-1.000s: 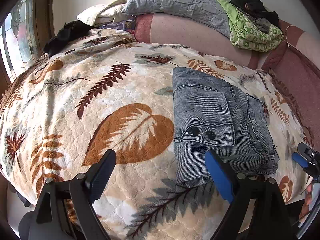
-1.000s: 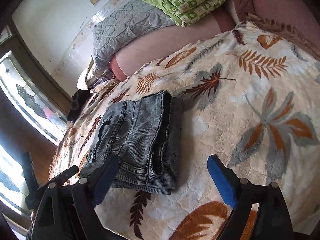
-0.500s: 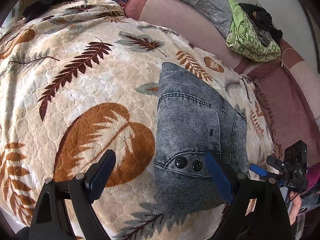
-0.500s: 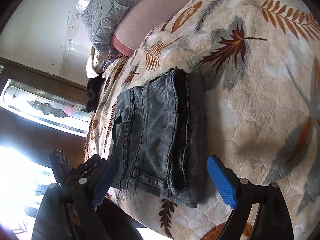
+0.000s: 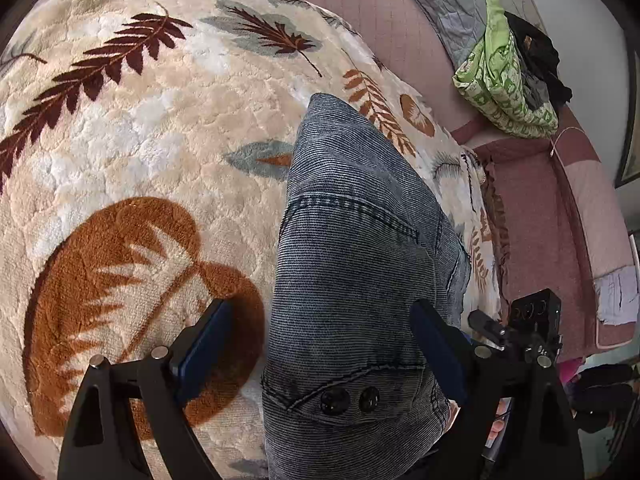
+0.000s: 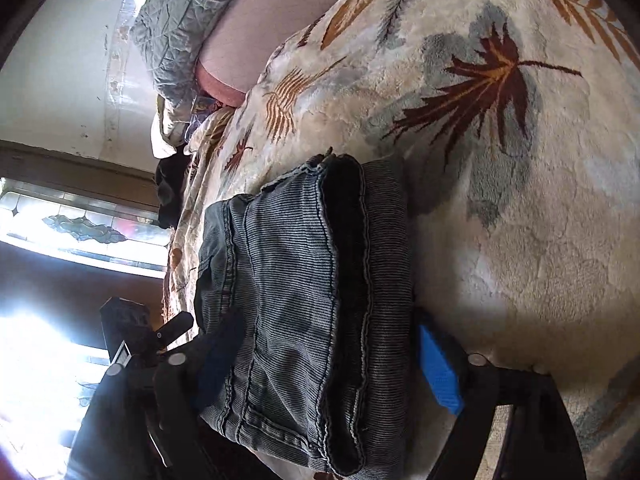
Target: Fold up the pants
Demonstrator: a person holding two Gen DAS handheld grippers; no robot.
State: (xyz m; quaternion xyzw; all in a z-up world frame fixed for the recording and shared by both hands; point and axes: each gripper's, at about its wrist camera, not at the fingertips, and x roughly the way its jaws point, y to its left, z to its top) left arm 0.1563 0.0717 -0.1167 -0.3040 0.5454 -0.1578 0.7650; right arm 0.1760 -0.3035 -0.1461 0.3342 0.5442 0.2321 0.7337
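pants (image 5: 352,264), one folded pair, between two spread tools (image 5: 320,344) (image 6: 320,364) on blanket (image 5: 132,128).

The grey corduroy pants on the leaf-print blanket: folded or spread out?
Folded. The grey corduroy pants form a compact stack, with several layered edges at its end in the right wrist view, on the leaf-print blanket.

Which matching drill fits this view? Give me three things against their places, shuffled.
Things:
1. folded grey-blue corduroy pants
2. bright green patterned bundle
3. plush cream leaf-print blanket

Places:
A. spread over the bed, under the clothes
B. between the open fingers of the left gripper and right gripper
C. up on the pink backrest, far side

Pairs: 1-B, 2-C, 3-A
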